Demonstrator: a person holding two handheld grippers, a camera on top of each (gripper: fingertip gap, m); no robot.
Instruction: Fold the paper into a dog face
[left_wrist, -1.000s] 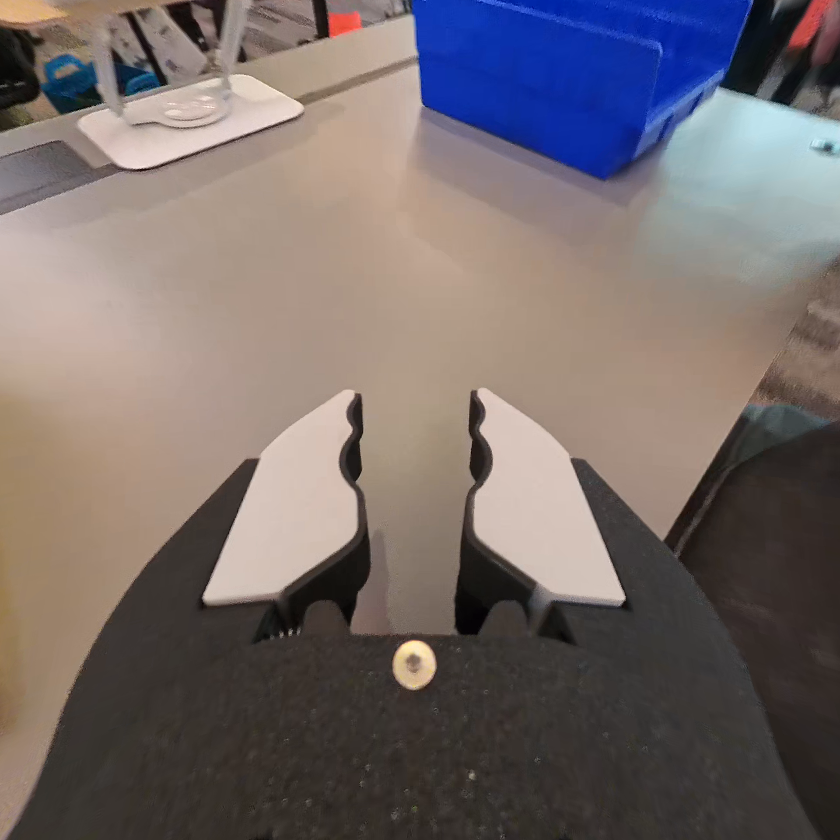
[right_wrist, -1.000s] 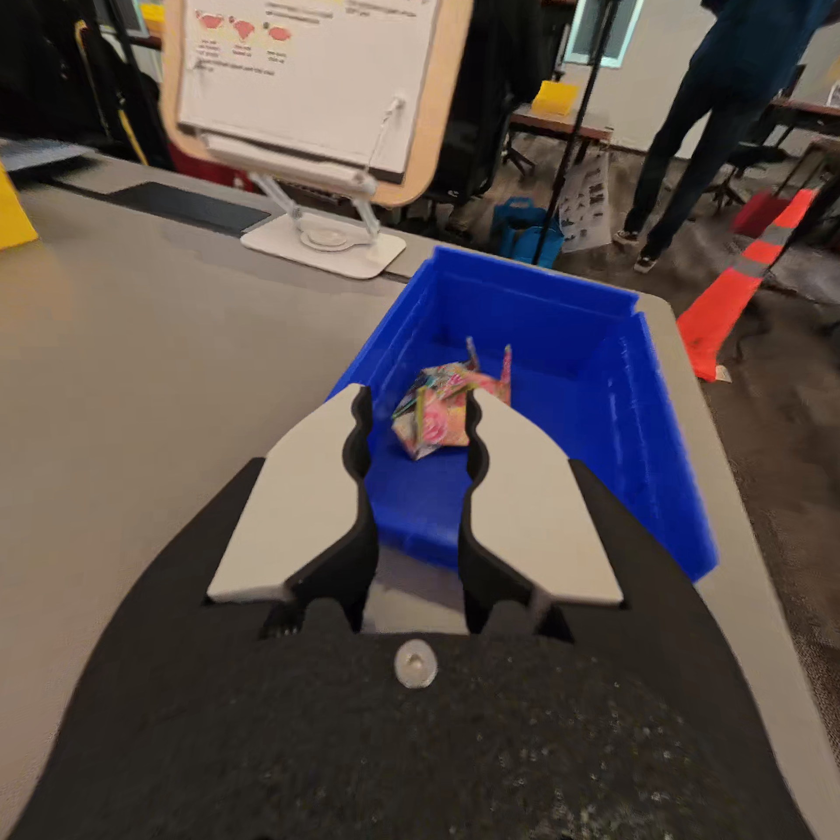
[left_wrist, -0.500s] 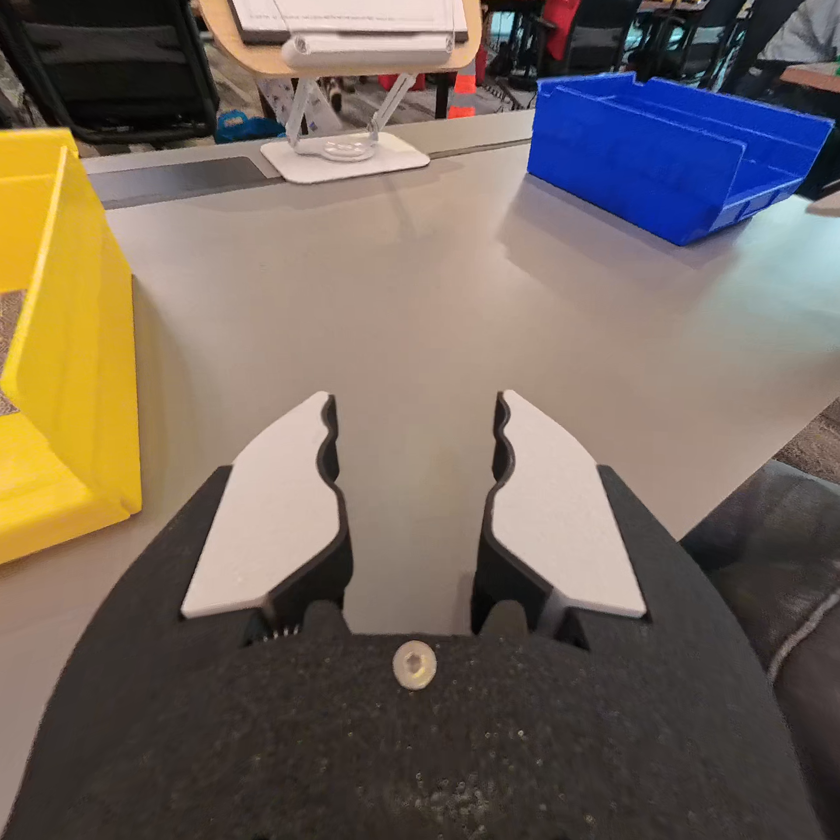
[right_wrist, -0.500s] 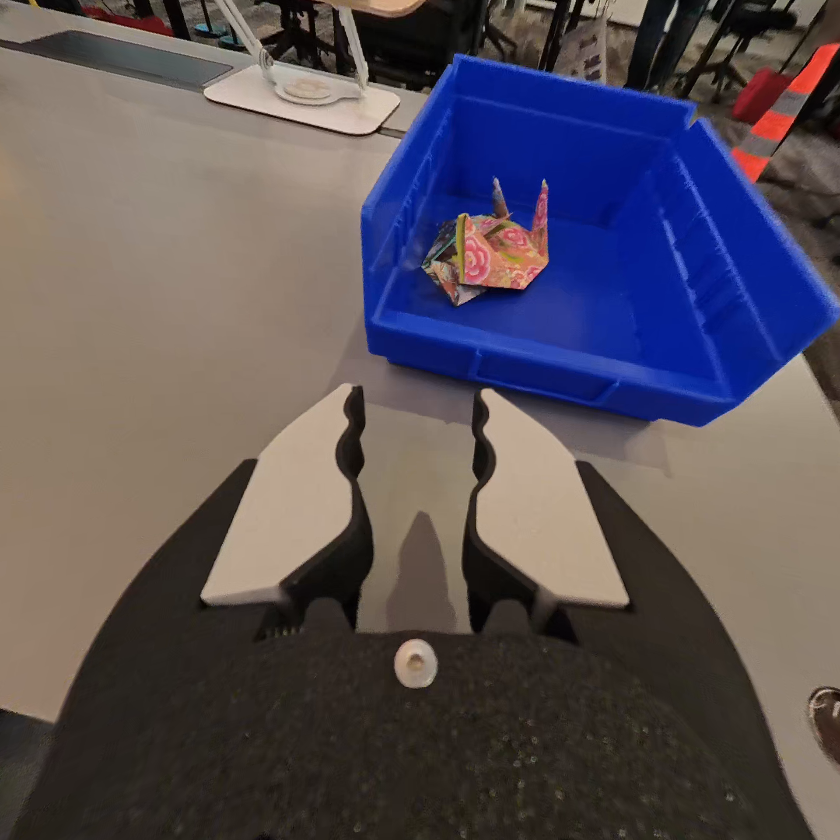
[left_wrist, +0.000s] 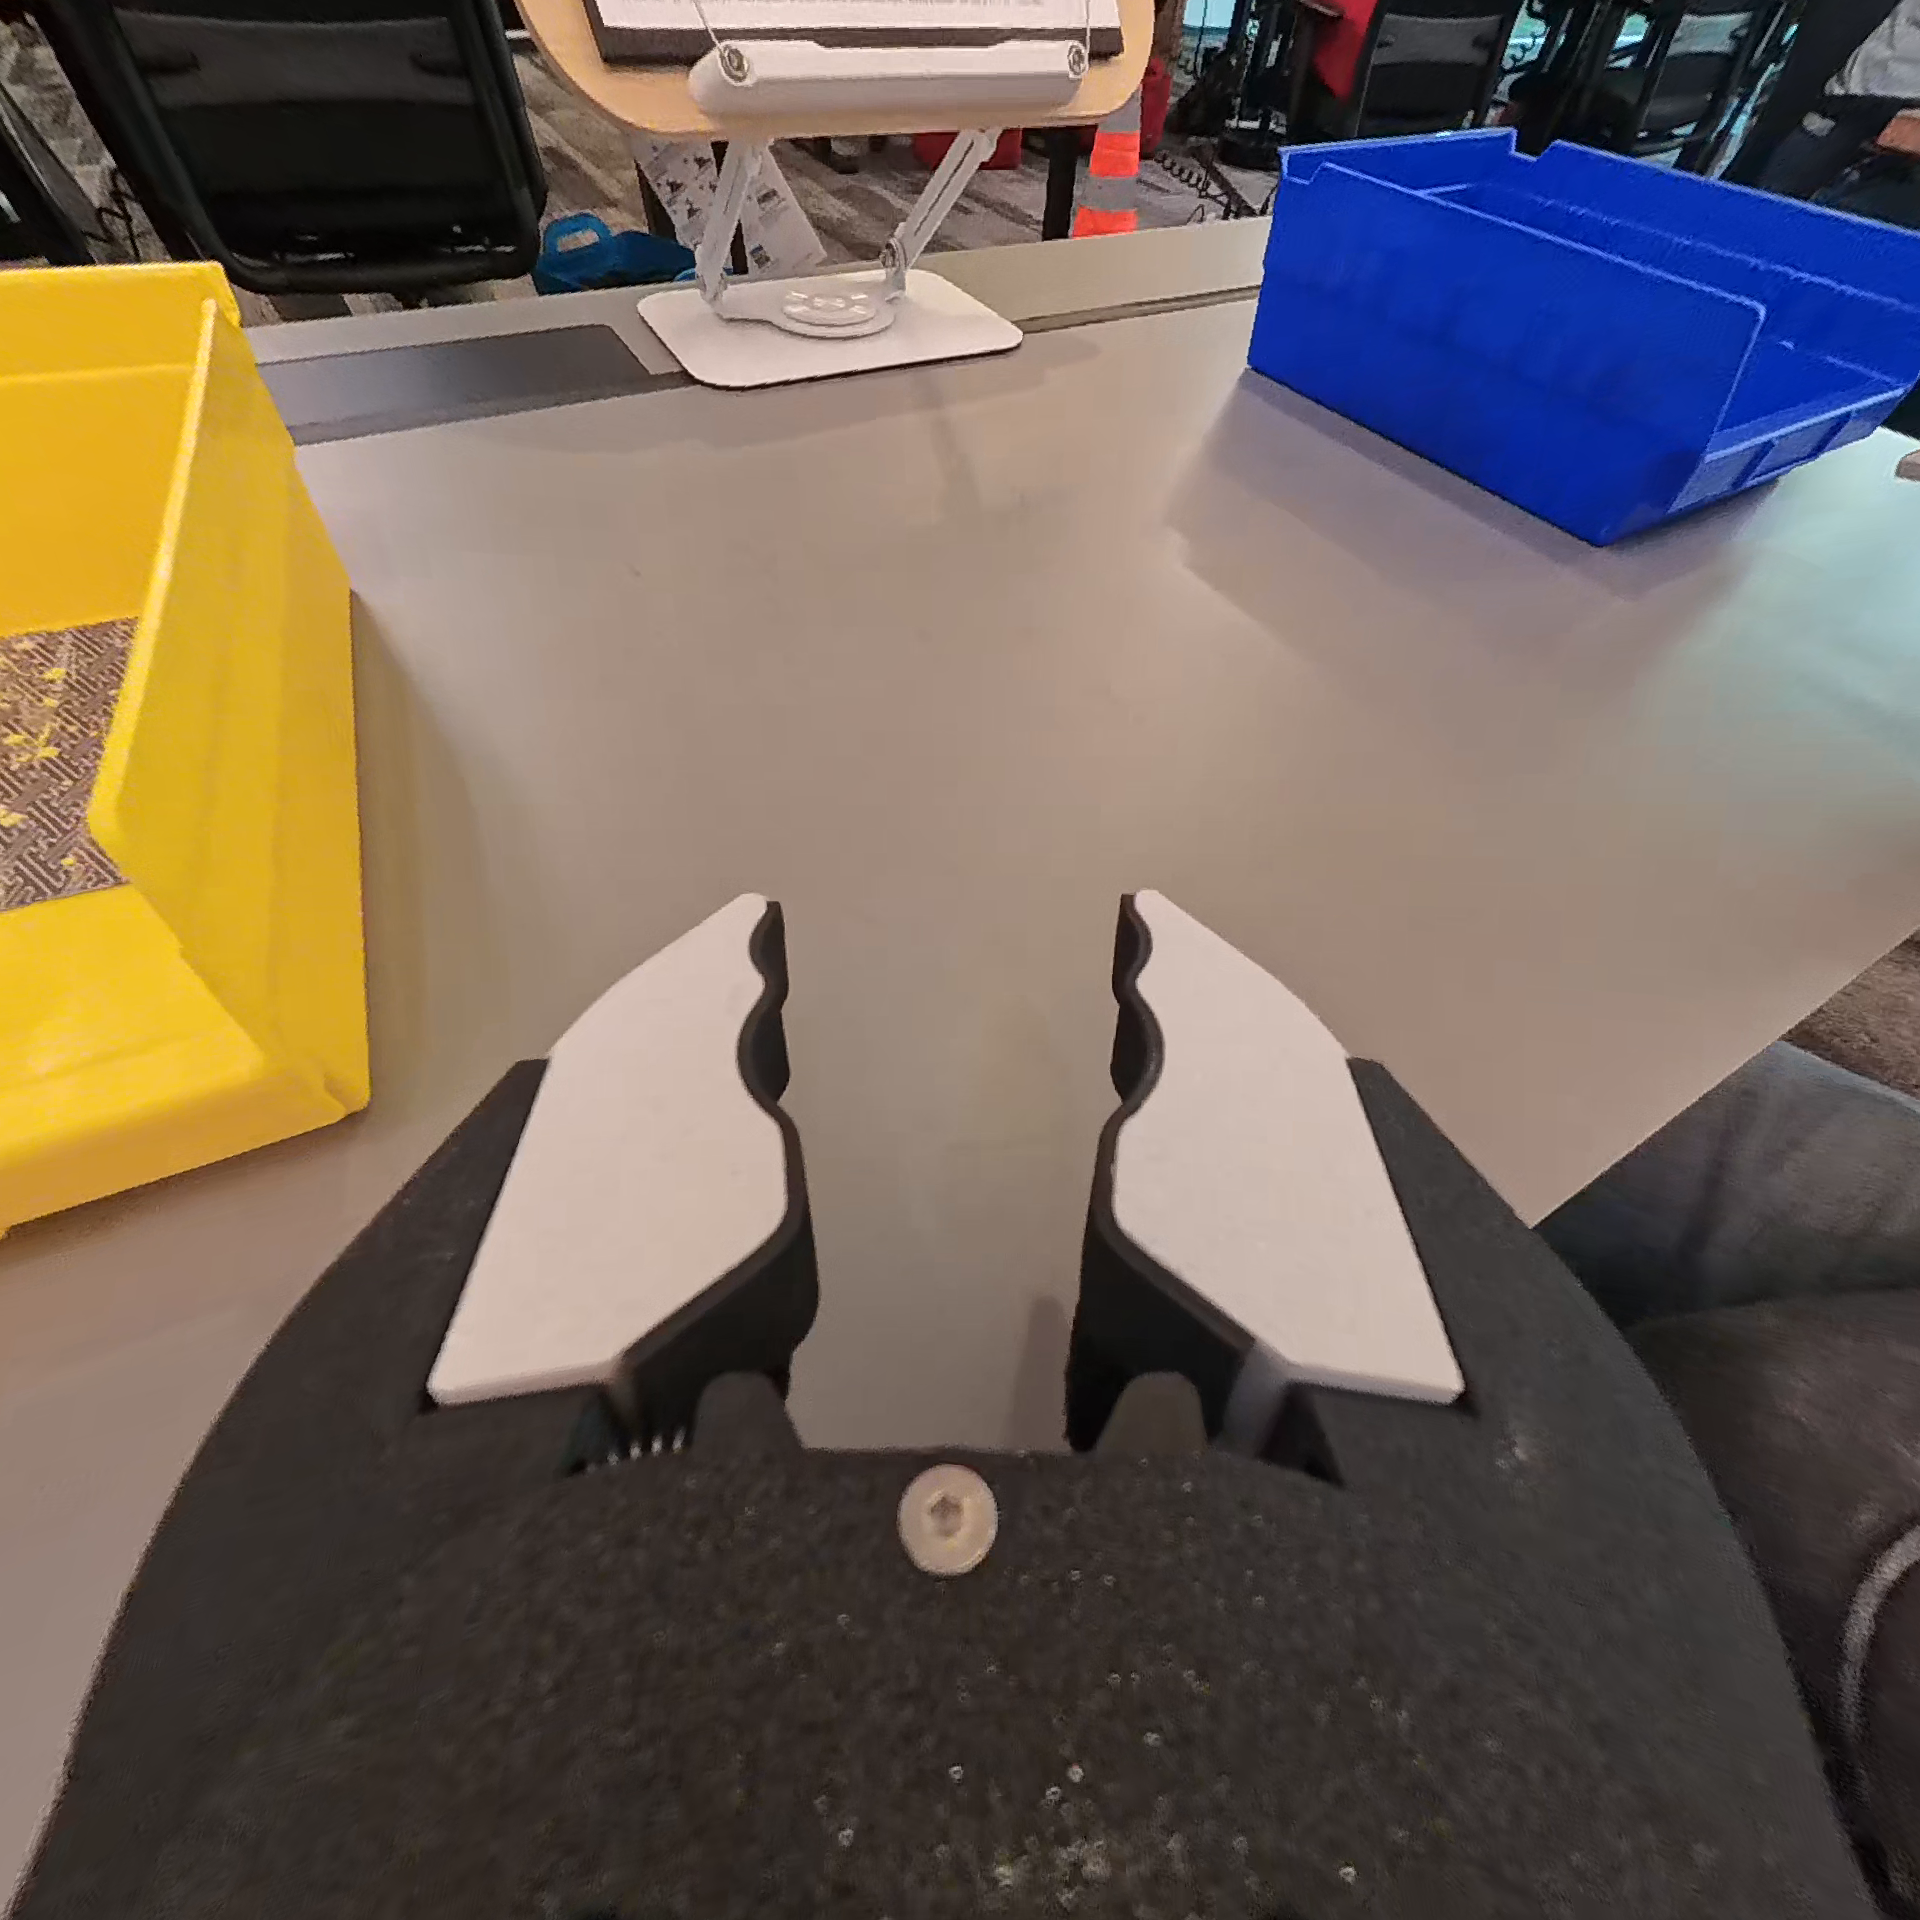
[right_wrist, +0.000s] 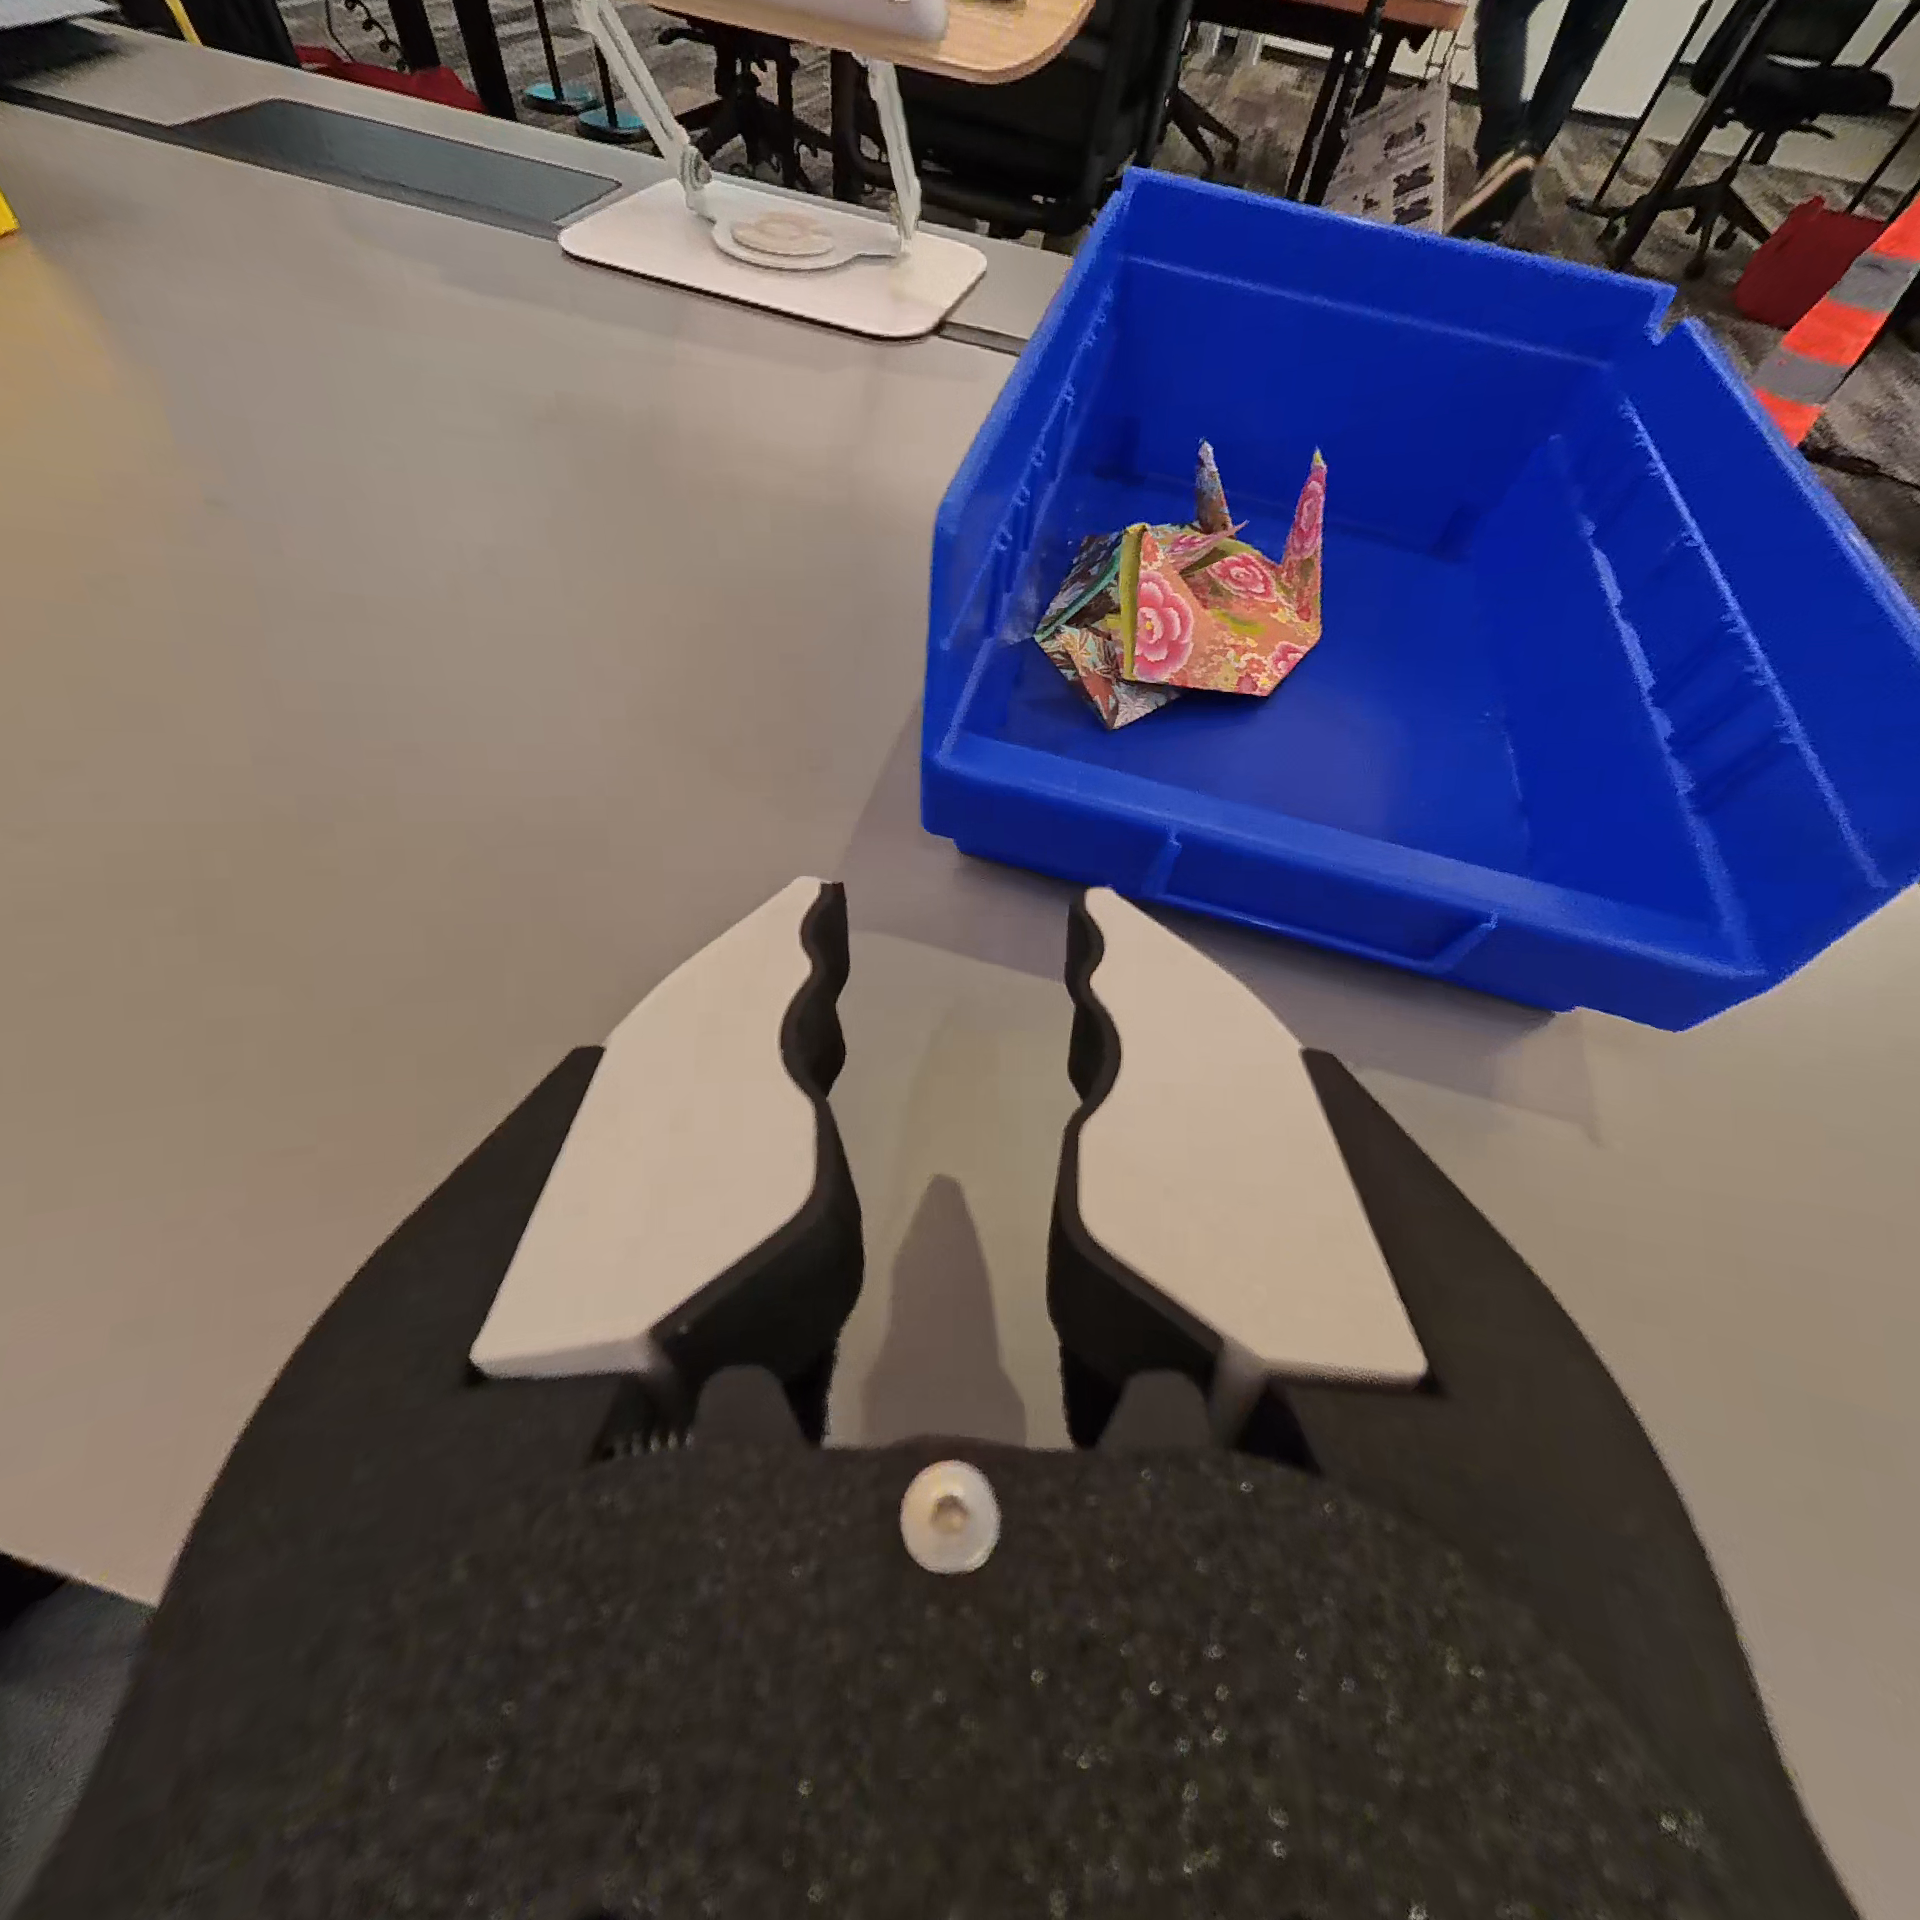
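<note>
Folded paper (right_wrist: 1195, 603): floral pink/orange print, two pointed flaps upright, darker patterned fold at its left. Lies in blue bin (right_wrist: 1299, 894), left-front area of floor. Patterned sheet (left_wrist: 52, 769) flat in yellow bin (left_wrist: 239, 727).

The left hand-held gripper (left_wrist: 951, 914) hovers over the bench (left_wrist: 935, 644), jaws spread and empty. The right hand-held gripper (right_wrist: 956, 904) hovers likewise, jaws parted more narrowly, gripping nothing.

grey table (left_wrist: 935, 675) — patterned carpet (right_wrist: 1299, 114), office chairs (right_wrist: 1787, 94)
</note>
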